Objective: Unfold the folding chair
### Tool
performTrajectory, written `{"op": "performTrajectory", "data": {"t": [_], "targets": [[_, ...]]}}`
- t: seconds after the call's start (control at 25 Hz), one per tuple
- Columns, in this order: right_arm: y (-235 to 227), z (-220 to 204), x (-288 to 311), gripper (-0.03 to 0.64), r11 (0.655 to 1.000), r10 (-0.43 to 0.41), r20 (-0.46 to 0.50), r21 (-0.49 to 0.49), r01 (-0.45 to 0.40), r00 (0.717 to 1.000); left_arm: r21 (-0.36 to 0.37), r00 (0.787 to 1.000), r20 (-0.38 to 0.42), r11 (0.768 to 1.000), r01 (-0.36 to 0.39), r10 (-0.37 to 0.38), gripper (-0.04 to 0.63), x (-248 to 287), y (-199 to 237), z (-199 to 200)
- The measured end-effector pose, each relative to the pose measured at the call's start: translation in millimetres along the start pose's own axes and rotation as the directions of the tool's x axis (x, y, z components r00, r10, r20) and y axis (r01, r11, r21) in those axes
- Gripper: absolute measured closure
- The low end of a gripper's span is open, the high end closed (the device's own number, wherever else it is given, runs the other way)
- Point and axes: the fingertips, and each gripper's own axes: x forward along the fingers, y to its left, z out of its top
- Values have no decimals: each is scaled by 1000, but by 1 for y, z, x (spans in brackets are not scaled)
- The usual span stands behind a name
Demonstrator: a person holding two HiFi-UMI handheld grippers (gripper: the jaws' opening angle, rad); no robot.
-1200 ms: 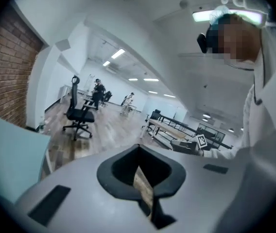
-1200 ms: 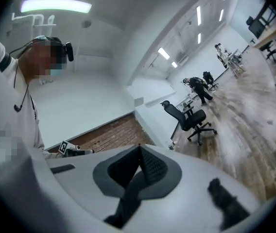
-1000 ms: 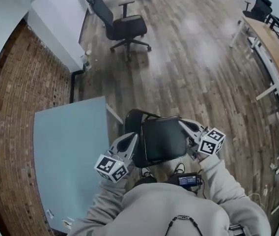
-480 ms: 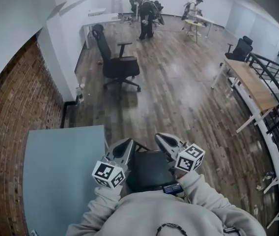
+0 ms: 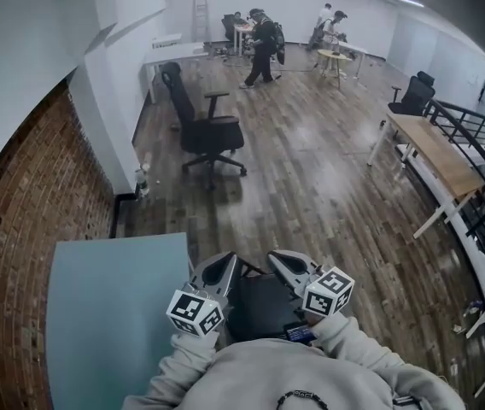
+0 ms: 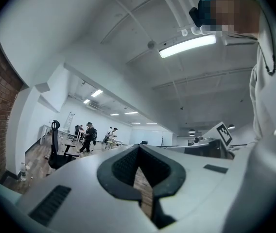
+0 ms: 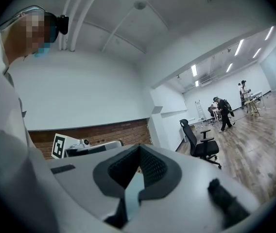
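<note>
Open wood floor (image 5: 328, 212) ahead and to the right gave free passage. Left side was hemmed in: a pale blue table (image 5: 114, 306) just beside the left gripper (image 5: 223, 263), with a brick wall (image 5: 20, 220) beyond. The folding chair (image 5: 260, 306) filled the gap between the grippers. An office chair (image 5: 208, 131) stood well ahead, a desk (image 5: 439, 156) far right.

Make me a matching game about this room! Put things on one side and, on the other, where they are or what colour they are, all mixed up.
Things:
1. folding chair
2. table
3. wall on the left
4. long desk

Clues:
A. beside the black railing
B. pale blue
C. red-brown brick
D. dark, between the left tool and the right tool

Right pairs: 1-D, 2-B, 3-C, 4-A.
</note>
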Motion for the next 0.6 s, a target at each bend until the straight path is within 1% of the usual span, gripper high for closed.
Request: {"op": "performTrajectory", "data": {"t": [0.2,0.4,0.6], "targets": [[3,-1,0,611,1000,1,-9,-17,-1,1000,1,1000,-3,1000,19,-19,592,0,-8,-3],[9,-9,5,611,1000,0,-30,-13,-1,1000,-14,1000,-5,1000,7,-7,592,-11,0,-5],[6,-6,-8,611,999,-6,-33,-32,5,999,-5,1000,-7,1000,11,-11,592,-9,-17,-7]]}}
